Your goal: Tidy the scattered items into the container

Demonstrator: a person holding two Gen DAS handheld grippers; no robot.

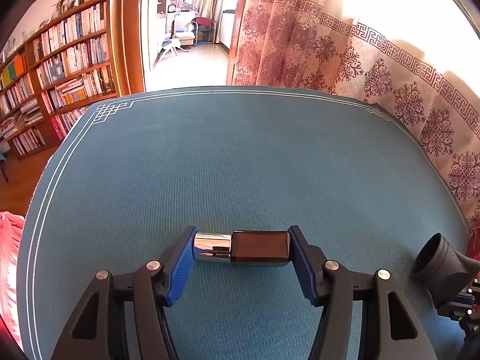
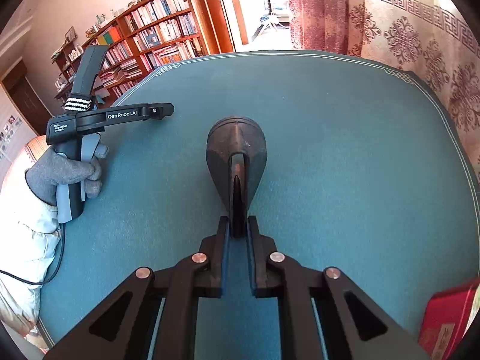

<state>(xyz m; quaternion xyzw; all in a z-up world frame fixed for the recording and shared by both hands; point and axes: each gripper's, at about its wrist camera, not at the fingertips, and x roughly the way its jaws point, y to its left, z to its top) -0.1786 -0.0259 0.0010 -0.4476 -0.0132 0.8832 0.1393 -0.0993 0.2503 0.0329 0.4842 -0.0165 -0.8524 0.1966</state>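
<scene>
Teal table mat [image 1: 240,156], bookshelf [image 1: 60,69], patterned curtain [image 1: 375,69]

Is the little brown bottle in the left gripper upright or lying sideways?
Sideways. The brown bottle lies horizontal between the left gripper pads, silver cap toward the left pad, base against the right.

Teal-clothed table [image 1: 240,156], red box [image 2: 447,321]

teal woven cloth with a fine ribbed grain covers the tabletop [image 1: 240,156]. the small bottle [image 1: 241,247] shows a mirror-bright metal cap and a dark amber, glossy translucent body. ribbed blue pads [image 1: 180,265] look rubbery against the left gripper [image 1: 241,258], matt black plastic with shiny metal pins. the dark brown shoehorn-like piece [image 2: 236,150] in the right gripper [image 2: 237,234] looks dull and scuffed. a grey knit glove [image 2: 64,174] looks soft.
</scene>
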